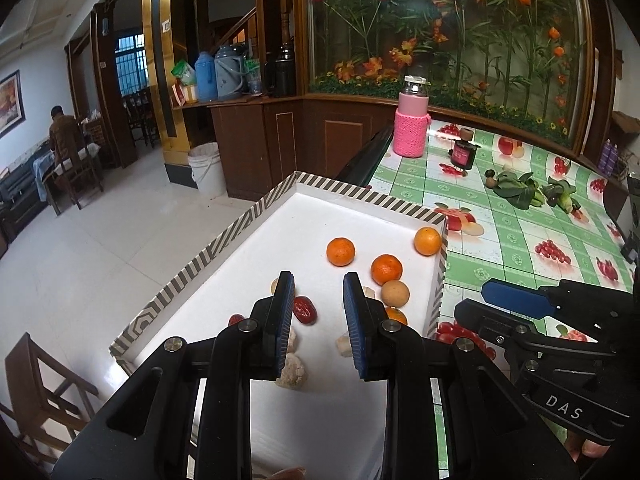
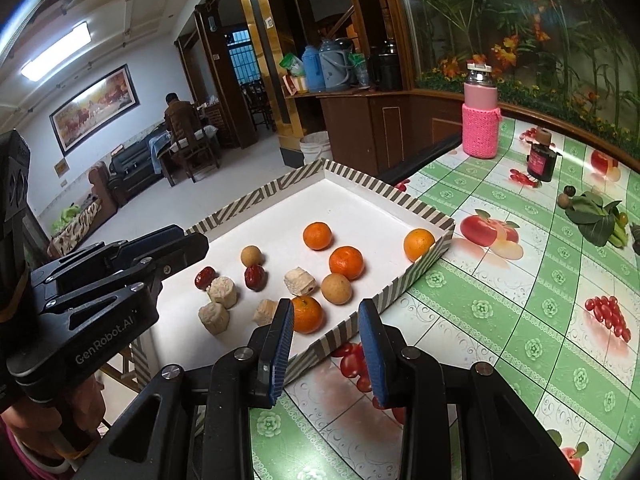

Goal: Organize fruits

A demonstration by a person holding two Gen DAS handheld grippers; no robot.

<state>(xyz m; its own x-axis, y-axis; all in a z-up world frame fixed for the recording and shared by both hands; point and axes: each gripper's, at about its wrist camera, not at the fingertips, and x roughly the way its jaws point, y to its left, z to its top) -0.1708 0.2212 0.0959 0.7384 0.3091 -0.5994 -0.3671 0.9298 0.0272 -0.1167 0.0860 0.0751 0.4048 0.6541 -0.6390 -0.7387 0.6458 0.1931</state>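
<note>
A white tray with a striped rim [image 1: 256, 212] [image 2: 424, 272] lies at the table's left edge. It holds several oranges [image 1: 341, 251] [image 2: 317, 235], two tan round fruits [image 1: 395, 293] [image 2: 337, 288], two red dates [image 1: 305, 310] [image 2: 255, 277] and several pale cut chunks [image 1: 291, 372] [image 2: 222, 291]. My left gripper [image 1: 319, 284] is open and empty above the tray, over a date and the chunks. My right gripper [image 2: 326, 312] is open and empty above the tray's near rim, next to an orange [image 2: 306, 313]. Each gripper also shows in the other's view [image 1: 516, 294] [image 2: 160, 240].
A pink sleeved bottle [image 1: 412, 124] [image 2: 480, 112], a small dark jar [image 1: 464, 152] [image 2: 540, 160] and leafy greens [image 1: 520, 190] [image 2: 596, 220] stand on the green patterned tablecloth [image 2: 520, 320] at the back. Beyond the tray's left side the table ends above the floor and a wooden chair [image 1: 44, 392].
</note>
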